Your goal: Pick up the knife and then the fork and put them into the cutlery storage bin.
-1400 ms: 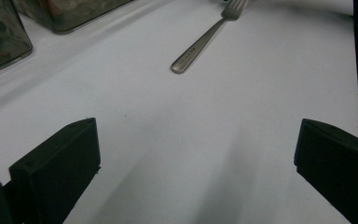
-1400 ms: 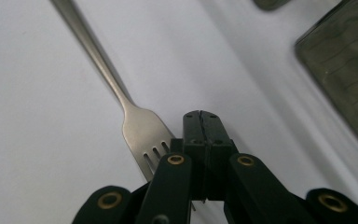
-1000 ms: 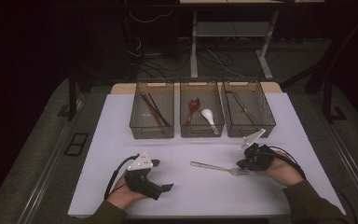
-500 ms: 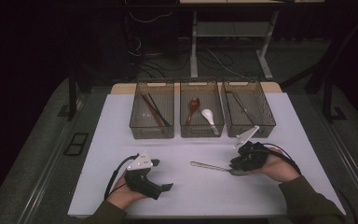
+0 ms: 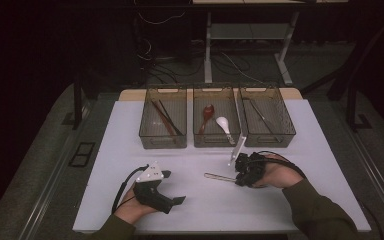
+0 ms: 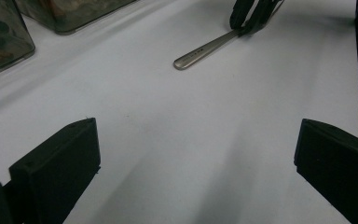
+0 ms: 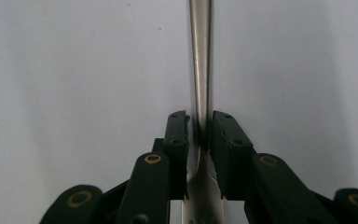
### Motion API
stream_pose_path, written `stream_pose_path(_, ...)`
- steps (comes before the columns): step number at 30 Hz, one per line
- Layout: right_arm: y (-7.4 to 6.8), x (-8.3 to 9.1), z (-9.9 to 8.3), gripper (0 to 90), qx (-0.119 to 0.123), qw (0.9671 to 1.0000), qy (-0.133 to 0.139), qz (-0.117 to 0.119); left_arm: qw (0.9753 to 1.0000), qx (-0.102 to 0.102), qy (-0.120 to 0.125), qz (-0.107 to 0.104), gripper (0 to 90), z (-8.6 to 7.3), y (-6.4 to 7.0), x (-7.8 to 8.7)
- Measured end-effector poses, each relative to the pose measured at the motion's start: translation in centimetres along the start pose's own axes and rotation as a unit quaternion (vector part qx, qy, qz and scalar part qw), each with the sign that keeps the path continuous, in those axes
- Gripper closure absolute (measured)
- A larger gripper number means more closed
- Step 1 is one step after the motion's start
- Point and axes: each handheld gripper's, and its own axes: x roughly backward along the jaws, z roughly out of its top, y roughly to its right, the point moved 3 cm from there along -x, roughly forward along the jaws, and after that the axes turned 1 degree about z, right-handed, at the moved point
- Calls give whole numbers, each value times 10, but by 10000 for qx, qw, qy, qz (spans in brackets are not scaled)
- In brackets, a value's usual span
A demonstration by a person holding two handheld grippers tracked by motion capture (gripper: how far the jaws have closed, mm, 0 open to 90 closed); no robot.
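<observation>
Right fingers: closed on the neck of a metal utensil, one black pad on each side of the handle where it widens toward the head; the handle runs straight away from them over the white surface.
Left fingers: spread wide apart with nothing between them, just above the bare surface.
Right gripper: at the right of the surface in the high view, in front of the middle and right baskets, held in the person's right hand.
Left gripper: near the front edge at the left, well apart from the right gripper, in the left hand.
Utensil: lies flat on the surface; its free handle end points toward the left side in the high view. Its head is hidden under the right gripper, so I cannot tell what kind of utensil it is.
Left basket: dark chopsticks inside.
Middle basket: a red spoon and a white spoon side by side.
Right basket: slim metal cutlery, too small to name.
</observation>
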Motion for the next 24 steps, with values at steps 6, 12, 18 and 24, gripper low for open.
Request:
stream_pose_path(6, 0, -3, 8, 786, 132, 9994, -312, -22, 10000, -5, -5, -3, 0, 0, 0, -1)
stream_pose_path(12, 0, -3, 9, 833, 166, 9992, -364, -92, 10000, -20, -23, 2, 0, -1, 0, -1)
stream_pose_path(18, 1, -3, 8, 837, 225, 9992, -318, -65, 10000, -27, -29, -1, 0, -1, 0, -1)
stream_pose_path(24, 5, 1, 4, 837, 99, 9999, -109, -75, 10000, -30, -30, -4, 0, -1, 0, -1)
